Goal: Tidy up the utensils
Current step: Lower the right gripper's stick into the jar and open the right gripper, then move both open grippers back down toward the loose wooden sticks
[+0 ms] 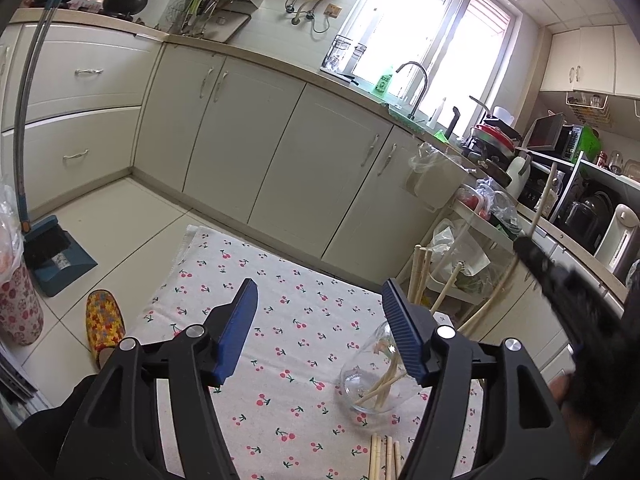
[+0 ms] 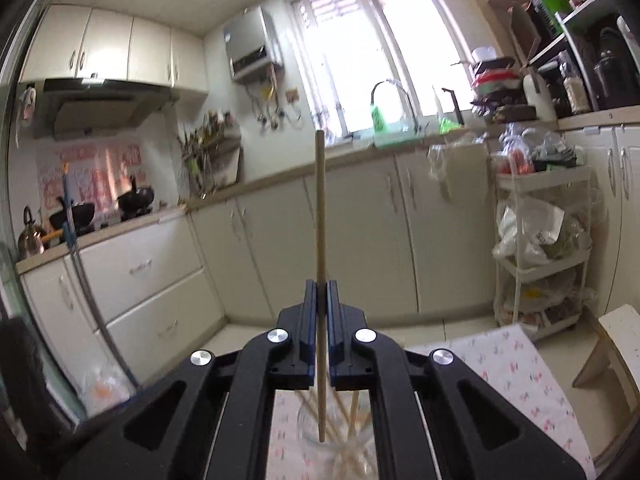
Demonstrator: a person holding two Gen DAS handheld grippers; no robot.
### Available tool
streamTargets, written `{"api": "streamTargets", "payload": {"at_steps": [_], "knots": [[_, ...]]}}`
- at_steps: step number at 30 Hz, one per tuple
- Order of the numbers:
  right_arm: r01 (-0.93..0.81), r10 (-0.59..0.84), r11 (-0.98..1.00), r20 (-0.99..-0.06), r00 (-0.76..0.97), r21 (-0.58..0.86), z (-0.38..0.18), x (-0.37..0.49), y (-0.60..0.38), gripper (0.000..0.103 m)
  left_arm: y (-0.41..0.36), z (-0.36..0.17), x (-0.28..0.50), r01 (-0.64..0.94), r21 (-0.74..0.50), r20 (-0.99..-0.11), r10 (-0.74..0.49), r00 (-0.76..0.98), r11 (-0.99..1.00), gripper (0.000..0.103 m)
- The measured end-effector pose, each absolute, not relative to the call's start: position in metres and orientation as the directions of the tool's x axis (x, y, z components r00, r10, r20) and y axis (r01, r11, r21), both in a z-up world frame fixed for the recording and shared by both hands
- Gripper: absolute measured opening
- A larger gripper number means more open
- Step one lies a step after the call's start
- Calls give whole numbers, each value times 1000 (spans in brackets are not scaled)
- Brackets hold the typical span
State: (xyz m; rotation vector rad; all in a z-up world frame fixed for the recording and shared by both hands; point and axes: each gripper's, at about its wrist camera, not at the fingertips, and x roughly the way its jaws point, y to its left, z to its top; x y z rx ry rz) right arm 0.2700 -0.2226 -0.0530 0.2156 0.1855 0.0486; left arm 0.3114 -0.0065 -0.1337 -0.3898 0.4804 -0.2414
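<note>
Right gripper (image 2: 319, 288) clamped on a single wooden chopstick (image 2: 320, 208), held about upright; the lower tip hangs above the mouth of the glass jar (image 2: 320, 446), which looks blurred in the right wrist view. Left gripper (image 1: 318, 292) wide apart, empty, hovering over the cherry-print tablecloth (image 1: 280, 292) just beside the jar (image 1: 360, 384). The jar already holds several chopsticks (image 1: 384, 384) fanned out and leaning on the rim. More loose chopsticks (image 1: 385, 458) lie on the cloth near the jar.

Likely step: drop the held stick in. To do it well, keep it near vertical, aim for a gap between the leaning sticks, and lower until the tip is inside before releasing. The glass is light and could tip, so the left gripper could steady it.
</note>
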Motion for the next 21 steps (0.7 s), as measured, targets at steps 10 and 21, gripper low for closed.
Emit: {"api": "streamTargets", "payload": {"at_steps": [10, 21], "knots": [[-3, 53, 989, -332, 942, 149, -97, 299, -209, 19, 3, -141, 313, 103, -418, -430, -297, 853, 903, 63], [25, 31, 995, -534, 845, 98, -133, 212, -212, 28, -27, -161, 295, 146, -333, -571, -322, 755, 932, 64]]}}
